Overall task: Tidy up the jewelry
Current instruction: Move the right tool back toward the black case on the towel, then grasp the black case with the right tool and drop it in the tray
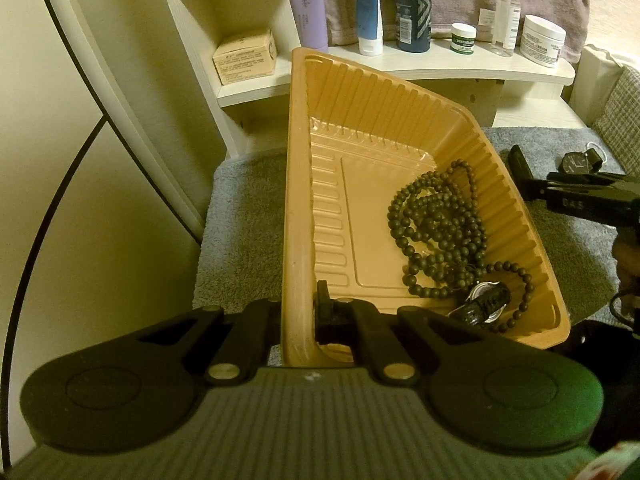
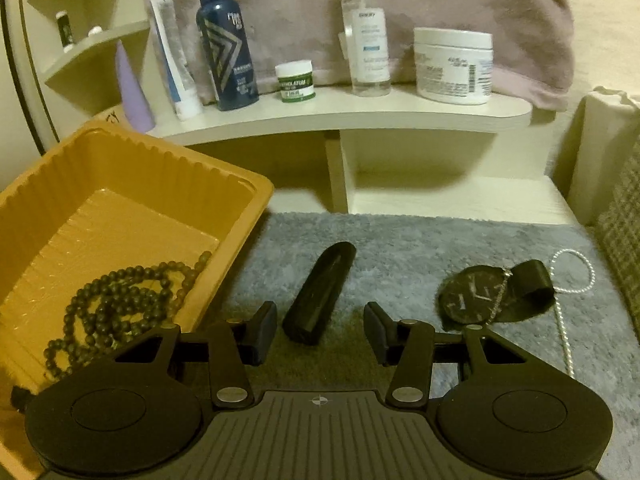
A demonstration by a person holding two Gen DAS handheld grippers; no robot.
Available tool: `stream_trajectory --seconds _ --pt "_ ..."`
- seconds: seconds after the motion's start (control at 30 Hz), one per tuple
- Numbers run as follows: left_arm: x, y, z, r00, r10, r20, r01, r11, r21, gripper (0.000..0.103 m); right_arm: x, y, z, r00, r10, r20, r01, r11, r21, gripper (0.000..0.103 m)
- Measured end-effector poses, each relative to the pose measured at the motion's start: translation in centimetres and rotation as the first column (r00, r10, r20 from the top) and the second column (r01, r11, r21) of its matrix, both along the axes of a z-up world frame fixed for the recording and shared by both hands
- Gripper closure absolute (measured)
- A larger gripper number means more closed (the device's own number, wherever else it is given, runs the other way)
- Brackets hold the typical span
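Fingers [image 1: 326,312] half-hidden behind tray rim [image 1: 298,200]

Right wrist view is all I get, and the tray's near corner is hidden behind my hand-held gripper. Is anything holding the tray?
Observer: Yes. The left hand-held gripper is shut on the wall of the tray at its near corner.
Operator: Is there anything in there besides the beads?
Observer: Yes. Next to the beads lies a dark piece with a silvery case, perhaps a watch.
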State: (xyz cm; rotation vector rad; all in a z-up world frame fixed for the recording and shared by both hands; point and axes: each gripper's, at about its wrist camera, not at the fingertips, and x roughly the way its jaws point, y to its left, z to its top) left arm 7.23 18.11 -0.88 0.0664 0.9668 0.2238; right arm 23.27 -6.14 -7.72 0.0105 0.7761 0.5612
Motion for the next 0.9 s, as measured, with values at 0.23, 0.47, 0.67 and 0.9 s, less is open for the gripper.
stream_trajectory --seconds 0.23,0.47,0.67,0.9 --pt "0.0 0.0 0.0 1.0 -0.001 0.0 0.001 1.0 -0.001 0.1 1.6 1.1 -0.6 0.999 0.034 0.009 -0.033 0.997 -0.068 0.054" --pt "0.0 0.1 -0.1 1.0 -0.001 0.001 0.001 1.0 -0.001 0.1 0.7 0.9 -0.6 0.997 0.049 0.055 -0.041 0.991 -0.124 0.081" --pt "0.0 0.0 -0.1 1.0 -0.002 0.001 0.002 1.0 0.0 0.1 -0.7 -1.5 0.4 0.998 0.015 0.063 -0.009 0.996 -0.085 0.081" --pt "-0.1 0.0 0.1 1.0 -0.005 0.002 0.005 1.0 0.002 0.1 -2.1 -3.3 3.9 0.996 0.005 0.089 -0.01 0.999 0.047 0.081"
